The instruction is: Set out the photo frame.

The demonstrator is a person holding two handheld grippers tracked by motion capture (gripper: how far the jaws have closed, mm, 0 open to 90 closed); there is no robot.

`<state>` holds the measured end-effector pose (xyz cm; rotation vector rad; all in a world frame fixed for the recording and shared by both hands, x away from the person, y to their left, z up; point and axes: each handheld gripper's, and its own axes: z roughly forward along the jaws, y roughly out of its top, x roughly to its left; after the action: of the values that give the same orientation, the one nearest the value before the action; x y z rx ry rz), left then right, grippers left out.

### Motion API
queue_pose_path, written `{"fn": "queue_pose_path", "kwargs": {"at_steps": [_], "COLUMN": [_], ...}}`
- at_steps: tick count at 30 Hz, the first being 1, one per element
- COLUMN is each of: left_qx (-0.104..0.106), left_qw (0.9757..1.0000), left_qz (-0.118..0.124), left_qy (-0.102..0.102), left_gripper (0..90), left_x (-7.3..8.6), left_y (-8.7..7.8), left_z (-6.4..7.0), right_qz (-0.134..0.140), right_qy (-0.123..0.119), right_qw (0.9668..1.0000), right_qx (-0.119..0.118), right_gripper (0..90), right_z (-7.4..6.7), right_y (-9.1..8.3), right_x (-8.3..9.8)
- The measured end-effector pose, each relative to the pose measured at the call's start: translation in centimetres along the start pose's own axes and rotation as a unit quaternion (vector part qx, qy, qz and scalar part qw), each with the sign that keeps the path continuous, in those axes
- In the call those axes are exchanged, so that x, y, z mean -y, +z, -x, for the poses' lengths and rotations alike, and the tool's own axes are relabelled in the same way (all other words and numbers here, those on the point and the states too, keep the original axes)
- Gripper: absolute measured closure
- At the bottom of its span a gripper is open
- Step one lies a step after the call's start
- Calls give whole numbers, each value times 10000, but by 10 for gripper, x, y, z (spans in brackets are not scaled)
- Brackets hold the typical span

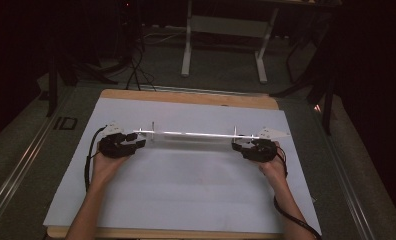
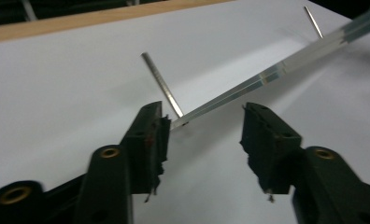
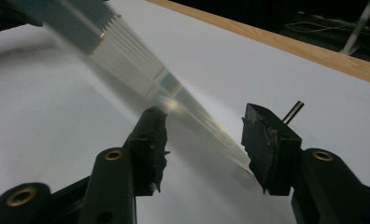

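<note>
The clear bar (image 1: 193,134) lay lengthwise across the white surface (image 1: 186,190), its long axis running from one hand to the other, two thin metal pins (image 2: 163,86) rising from it. The left gripper (image 1: 136,141) stood wide at its left end, one pad touching. The right gripper (image 1: 237,146) stood wide around the right end, not clamped.

In the right gripper view the far part of the clear strip (image 3: 127,51) is blurred and runs off the top left edge. Behind the right jaw of the right gripper (image 3: 204,135) a metal pin (image 3: 293,112) is mostly hidden. In the left gripper view the strip's far end is cut off at the top right.
</note>
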<state>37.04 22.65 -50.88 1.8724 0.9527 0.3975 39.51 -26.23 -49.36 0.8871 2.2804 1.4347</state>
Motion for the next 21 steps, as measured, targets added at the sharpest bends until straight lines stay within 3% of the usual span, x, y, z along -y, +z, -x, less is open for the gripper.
{"fn": "queue_pose_path", "kwargs": {"at_steps": [6, 8, 21], "left_qx": [22, 121, 220], "left_qw": [9997, 9994, 9980], "left_qz": [83, 213, 533], "left_qy": [223, 224, 254], "left_gripper": [358, 358, 360], "left_x": [-6, -9, -18], "left_y": [6, 8, 21], "left_z": [10, 12, 21], "right_qz": [15, 21, 44], "right_qy": [3, 6, 51], "right_qw": [10000, 10000, 9999], "right_qx": [13, 25, 96], "right_gripper": [498, 498, 498], "right_z": [0, 0, 0], "right_y": [0, 0, 1], "right_x": [0, -1, -2]}}
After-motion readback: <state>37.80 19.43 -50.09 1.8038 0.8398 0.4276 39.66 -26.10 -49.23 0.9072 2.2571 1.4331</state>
